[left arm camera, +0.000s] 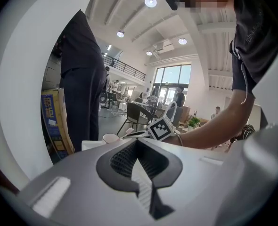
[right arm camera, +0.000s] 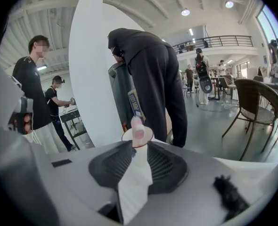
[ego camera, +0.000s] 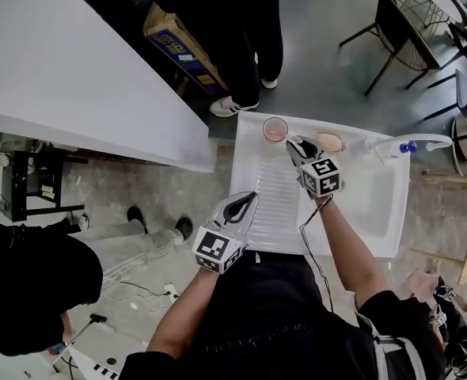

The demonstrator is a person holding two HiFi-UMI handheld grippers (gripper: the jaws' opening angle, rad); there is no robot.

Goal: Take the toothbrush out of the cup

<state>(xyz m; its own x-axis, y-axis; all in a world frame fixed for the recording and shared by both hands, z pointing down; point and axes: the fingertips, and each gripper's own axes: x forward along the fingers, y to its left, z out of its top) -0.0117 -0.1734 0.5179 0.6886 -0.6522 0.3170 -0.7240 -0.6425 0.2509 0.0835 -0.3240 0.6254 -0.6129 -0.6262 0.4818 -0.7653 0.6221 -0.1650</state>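
Sink (ego camera: 380, 212): white, glossy, moulded in one piece. The rectangular basin is on the right and the ribbed drainboard (ego camera: 275, 200) on the left. A white tap (ego camera: 414, 142) with a blue knob stands at the far right corner. A beige oval soap (ego camera: 329, 141) lies on the far ledge.

Cup (ego camera: 275, 129): round, pale rim, pinkish inside. It stands upright on the far ledge, just left of the soap. The toothbrush (right arm camera: 138, 126) has one end in the cup and leans out over the rim toward the right. The left gripper view shows a pale slanting handle. The right gripper view shows a rounded pink end.

Right gripper (ego camera: 294, 144): grey shell, black ribbed pads. The jaws are narrow, with the tips on either side of the toothbrush's pink end, apparently pinching it, just right of the cup.

Left gripper (ego camera: 252, 197): same build, tips together, nothing between them. It is over the near part of the drainboard, well apart from the cup.
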